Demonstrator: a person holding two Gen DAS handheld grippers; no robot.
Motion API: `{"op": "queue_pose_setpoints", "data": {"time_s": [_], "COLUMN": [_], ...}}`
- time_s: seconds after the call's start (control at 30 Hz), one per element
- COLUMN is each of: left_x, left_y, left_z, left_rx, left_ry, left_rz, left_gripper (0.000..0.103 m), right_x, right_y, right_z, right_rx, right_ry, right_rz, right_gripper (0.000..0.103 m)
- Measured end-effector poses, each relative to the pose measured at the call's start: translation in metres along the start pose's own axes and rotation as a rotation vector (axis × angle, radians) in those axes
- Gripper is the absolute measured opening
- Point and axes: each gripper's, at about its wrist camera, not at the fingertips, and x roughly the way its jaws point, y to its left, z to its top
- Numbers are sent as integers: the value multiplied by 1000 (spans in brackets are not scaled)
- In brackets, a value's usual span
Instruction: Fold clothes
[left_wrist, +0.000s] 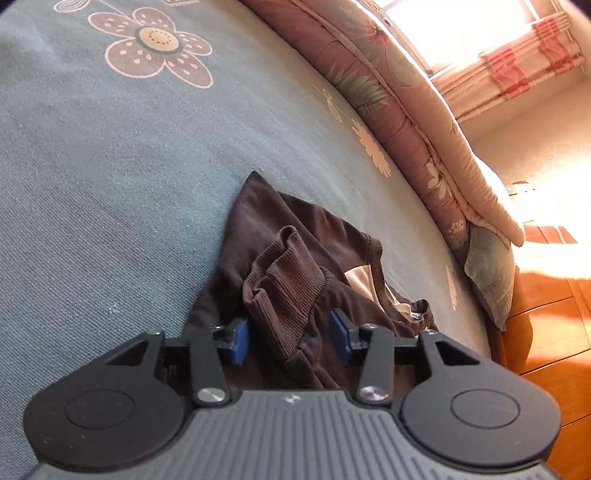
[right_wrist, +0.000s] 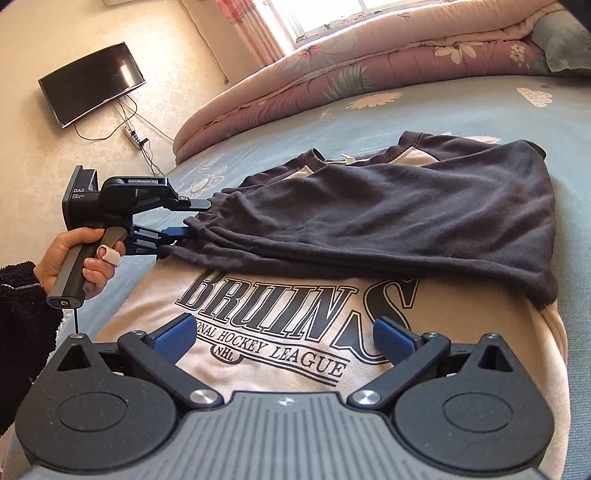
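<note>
A cream sweatshirt (right_wrist: 461, 314) with a black "BRUINS" print lies flat on the bed. Its dark sleeves (right_wrist: 406, 214) are folded across the chest. In the left wrist view the ribbed cuff (left_wrist: 284, 284) stands bunched between the blue pads (left_wrist: 240, 339) of my left gripper (left_wrist: 290, 339); the jaws stand apart and do not pinch it. The right wrist view shows the same left gripper (right_wrist: 184, 218) at the sleeve ends on the shirt's left side, held by a hand (right_wrist: 74, 258). My right gripper (right_wrist: 284, 338) hovers open over the print near the hem, holding nothing.
The bed has a blue-grey flowered sheet (left_wrist: 110, 184) (right_wrist: 480, 107). A rolled pink quilt (right_wrist: 332, 66) (left_wrist: 406, 122) lies along its far side, with a pillow (left_wrist: 491, 277) at one end. A wooden cabinet (left_wrist: 554, 332) stands beside the bed. A TV (right_wrist: 92, 85) hangs on the wall.
</note>
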Motion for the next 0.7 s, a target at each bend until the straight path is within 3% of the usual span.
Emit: {"op": "queue_pose_setpoints", "data": {"time_s": [0.13,0.2,0.23,0.4,0.57,0.63,0.7], "left_x": [10,12,11,-3,-20,-16,-21], "left_y": [1,-1,-3,-20,-20,-9,-9], "left_z": [3,-1,-3,-9,-17,-20,-23], "left_rx": [-1,37,69,126,152,156,189], "left_ry": [-14,-30,-40,-63,-60,-25,-26], "left_rz": [-8,29,63,98,86,127,119], "left_gripper": [41,27,12,6,6,7,12], "right_x": [-2,-1,-1,-10,-44,-53,-61], "right_y": [-2,-3,-3,5,8,0,-11], "right_z": [-1,-2,-2,3,21,26,30], "right_rx": [17,21,18,-29,-107,-100,-114], "right_ry": [-9,-10,-11,-9,-112,-141,-147], "right_rz": [12,14,13,-4,-27,-87,-180], "right_gripper": [103,103,103,103,103,103,103]}}
